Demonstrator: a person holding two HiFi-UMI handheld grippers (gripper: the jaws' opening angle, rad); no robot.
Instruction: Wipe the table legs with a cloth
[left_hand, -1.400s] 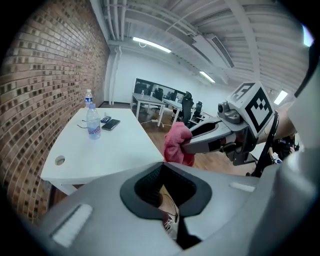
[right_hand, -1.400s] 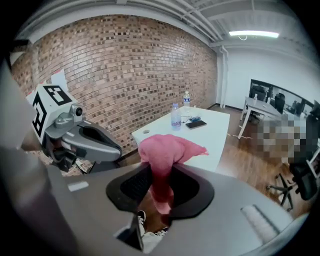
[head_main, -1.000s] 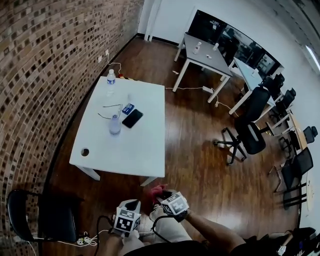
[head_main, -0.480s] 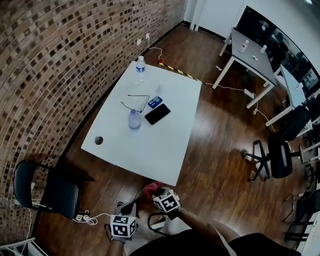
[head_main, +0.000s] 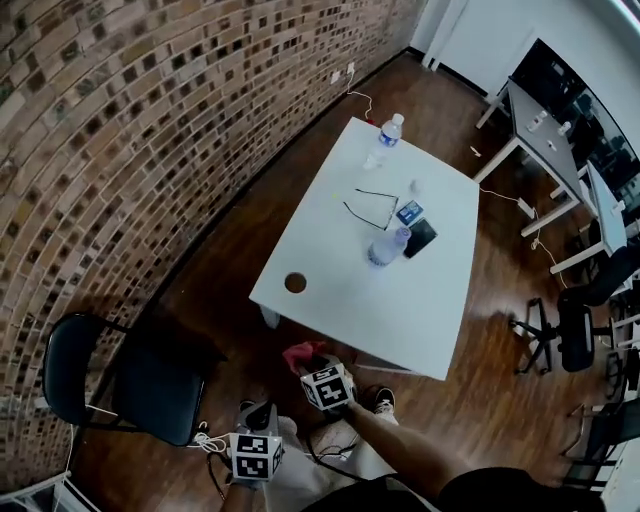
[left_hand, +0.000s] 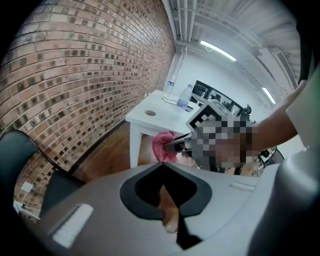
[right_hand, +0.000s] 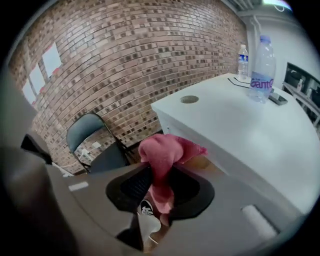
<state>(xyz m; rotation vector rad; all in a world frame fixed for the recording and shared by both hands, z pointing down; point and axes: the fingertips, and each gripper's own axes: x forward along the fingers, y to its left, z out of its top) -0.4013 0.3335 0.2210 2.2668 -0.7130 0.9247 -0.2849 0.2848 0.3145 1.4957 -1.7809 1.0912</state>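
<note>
The white table (head_main: 420, 300) stands ahead of me, its near left leg (head_main: 268, 317) just under the corner. My right gripper (head_main: 311, 367) is shut on a pink cloth (head_main: 302, 355), held low, close to that corner and short of the leg. In the right gripper view the cloth (right_hand: 162, 152) bulges out between the jaws, with the table's edge (right_hand: 200, 130) right behind it. My left gripper (head_main: 256, 418) hangs lower and nearer to me, shut and empty. Its own view shows the table leg (left_hand: 135, 146) and the cloth (left_hand: 163, 146) ahead.
A black chair (head_main: 125, 385) stands at the left against the brick wall (head_main: 120, 150). Cables (head_main: 205, 440) lie on the wooden floor beside it. Two water bottles (head_main: 386, 247), a phone (head_main: 420, 237) and glasses (head_main: 372, 208) sit on the table. Office chairs (head_main: 565, 325) and desks stand at the right.
The head view has swung, so the table now lies up and to the right. The right gripper with the cloth has come nearer to the table's near left corner. The left gripper stays low.
</note>
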